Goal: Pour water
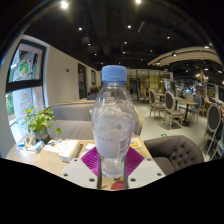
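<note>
The fingers (113, 168) are clenched on a clear plastic water bottle (113, 122), their purple pads (97, 161) pressing its lower body from both sides. The bottle stands upright between them, its blue cap (114, 73) still on (it looks nearly full). Beyond it lies a light bench (38, 160), with a potted plant (40, 122) off to the left and a grey upholstered chair (177, 152) to the right.
</note>
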A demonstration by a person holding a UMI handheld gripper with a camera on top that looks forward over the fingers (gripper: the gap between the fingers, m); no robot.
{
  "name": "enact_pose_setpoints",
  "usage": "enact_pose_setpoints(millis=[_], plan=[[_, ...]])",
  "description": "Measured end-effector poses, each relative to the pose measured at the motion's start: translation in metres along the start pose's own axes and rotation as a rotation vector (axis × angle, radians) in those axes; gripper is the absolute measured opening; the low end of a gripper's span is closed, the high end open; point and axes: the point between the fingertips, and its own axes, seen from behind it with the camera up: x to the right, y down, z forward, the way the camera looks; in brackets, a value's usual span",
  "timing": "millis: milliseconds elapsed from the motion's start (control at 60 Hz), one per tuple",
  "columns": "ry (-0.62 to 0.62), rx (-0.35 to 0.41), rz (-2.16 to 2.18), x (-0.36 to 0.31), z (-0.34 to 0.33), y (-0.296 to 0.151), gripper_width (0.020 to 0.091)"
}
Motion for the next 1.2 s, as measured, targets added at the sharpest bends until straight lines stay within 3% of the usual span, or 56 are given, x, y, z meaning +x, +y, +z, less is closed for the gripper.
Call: enact_pose_setpoints(millis=[367,583,733,967,1000,1067,1083,1133,1200], plan=[[0.012,-0.093,-0.065,0.027,0.048,0.119,0.0291],[0.031,-0.121,-0.059,0.033,0.061,0.159,0.0292],[0.05,-0.078,-0.025,0.037,0.059,0.157,0.0303],[0.063,-0.131,-0.016,0.038,0.057,0.162,0.0492],[0.064,-0.152,-0.009,0.038,0.054,0.164,0.0576],[0.049,-0.198,-0.003,0.035,0.046,0.169,0.0838],[0.048,-0.209,-0.002,0.034,0.044,0.17,0.087],[0.051,-0.25,0.003,0.034,0.034,0.175,0.0823],[0.072,-0.288,0.011,0.039,0.017,0.176,0.0864]])
